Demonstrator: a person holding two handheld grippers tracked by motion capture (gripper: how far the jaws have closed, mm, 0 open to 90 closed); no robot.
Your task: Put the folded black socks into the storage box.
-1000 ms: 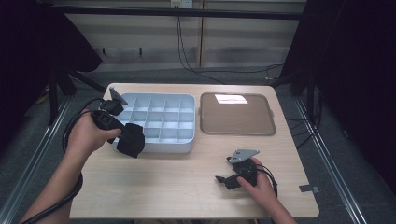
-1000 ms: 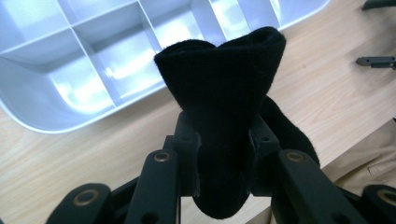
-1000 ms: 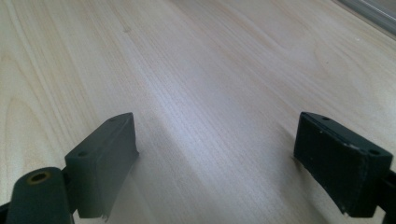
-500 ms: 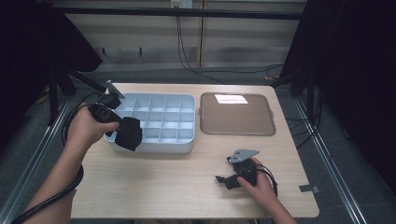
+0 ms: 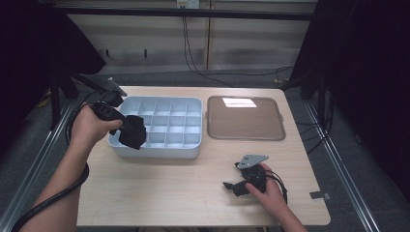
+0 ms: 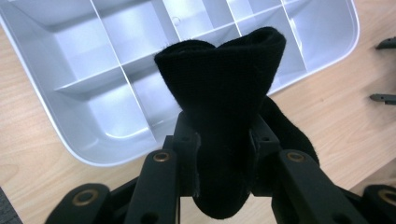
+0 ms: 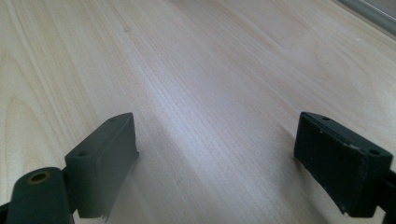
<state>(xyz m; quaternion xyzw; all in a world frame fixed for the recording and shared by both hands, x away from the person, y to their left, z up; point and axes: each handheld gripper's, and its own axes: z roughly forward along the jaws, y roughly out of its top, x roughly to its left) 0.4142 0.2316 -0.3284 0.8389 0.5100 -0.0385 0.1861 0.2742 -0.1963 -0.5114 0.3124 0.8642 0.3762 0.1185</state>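
Now the left gripper [image 5: 126, 129] pinches a black cloth [image 6: 223, 93] over the tray's [image 5: 193, 150] front-left compartments; lower it squarely into one before letting go. Right gripper [image 5: 237, 182] rests wide open, empty, near the bench's front edge.

"Can you read any words or numbers from up there?"

"No. I looked at the grey box [image 5: 159, 150] with its little rooms, and it has no letters. The brown tray [image 5: 245, 136] has a bright white patch, but that is too blurry for me to read. I see 0 signs."
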